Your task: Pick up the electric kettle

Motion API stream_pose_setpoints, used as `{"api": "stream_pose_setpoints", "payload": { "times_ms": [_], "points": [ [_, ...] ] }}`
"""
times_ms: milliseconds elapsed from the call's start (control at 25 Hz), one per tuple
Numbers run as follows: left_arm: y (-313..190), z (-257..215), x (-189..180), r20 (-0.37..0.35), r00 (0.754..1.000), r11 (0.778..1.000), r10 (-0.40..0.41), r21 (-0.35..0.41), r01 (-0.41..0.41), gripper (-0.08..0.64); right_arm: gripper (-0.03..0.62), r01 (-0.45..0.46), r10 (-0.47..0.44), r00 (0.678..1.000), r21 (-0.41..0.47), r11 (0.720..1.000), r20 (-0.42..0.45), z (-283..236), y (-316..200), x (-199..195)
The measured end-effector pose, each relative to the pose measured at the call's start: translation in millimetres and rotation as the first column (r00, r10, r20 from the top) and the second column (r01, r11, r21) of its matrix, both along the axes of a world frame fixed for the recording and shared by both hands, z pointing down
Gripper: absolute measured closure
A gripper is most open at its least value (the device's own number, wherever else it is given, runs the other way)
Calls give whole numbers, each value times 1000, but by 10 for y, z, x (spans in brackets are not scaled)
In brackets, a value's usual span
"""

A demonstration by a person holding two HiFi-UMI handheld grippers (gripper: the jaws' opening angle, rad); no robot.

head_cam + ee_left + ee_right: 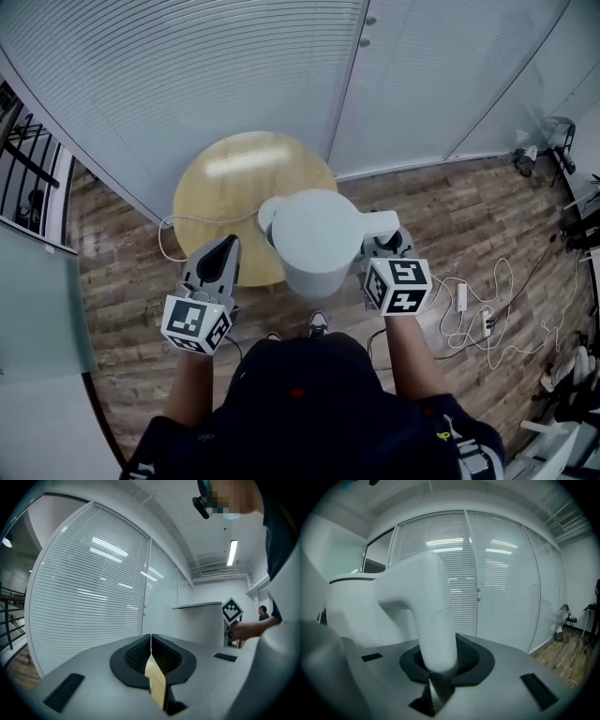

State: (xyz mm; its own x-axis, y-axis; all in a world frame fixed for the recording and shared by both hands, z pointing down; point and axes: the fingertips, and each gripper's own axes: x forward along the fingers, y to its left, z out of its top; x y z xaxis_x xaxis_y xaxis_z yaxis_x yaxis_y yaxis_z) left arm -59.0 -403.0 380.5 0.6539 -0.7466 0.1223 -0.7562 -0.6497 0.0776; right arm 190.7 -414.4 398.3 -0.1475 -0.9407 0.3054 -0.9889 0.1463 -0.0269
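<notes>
The white electric kettle (pixel 314 239) hangs in the air above the near edge of the round wooden table (pixel 234 173). My right gripper (pixel 382 246) is shut on the kettle's handle (pixel 433 620), which stands upright between its black pads. In the left gripper view the kettle's body (pixel 199 623) shows at the right. My left gripper (pixel 228 246) is to the left of the kettle, apart from it, with its jaws shut and nothing held; only a sliver of the table shows below the closed tips.
The kettle's round base (pixel 267 214) sits on the table with a cord (pixel 187 225) trailing off the left edge. White blinds and glass walls (pixel 234 66) stand behind. Loose cables and a power strip (pixel 483 314) lie on the wooden floor at the right.
</notes>
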Motion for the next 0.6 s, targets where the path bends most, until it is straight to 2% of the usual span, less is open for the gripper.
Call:
{"api": "stream_pose_setpoints", "payload": {
  "times_ms": [320, 600],
  "points": [
    [55, -9, 9, 2, 1000, 1000, 10, -1, -10, 537, 514, 24, -23, 999, -25, 999, 34, 12, 135, -81],
    [101, 3, 48, 5, 1000, 1000, -3, -7, 3, 537, 514, 41, -41, 999, -24, 999, 31, -1, 139, -57]
  ]
}}
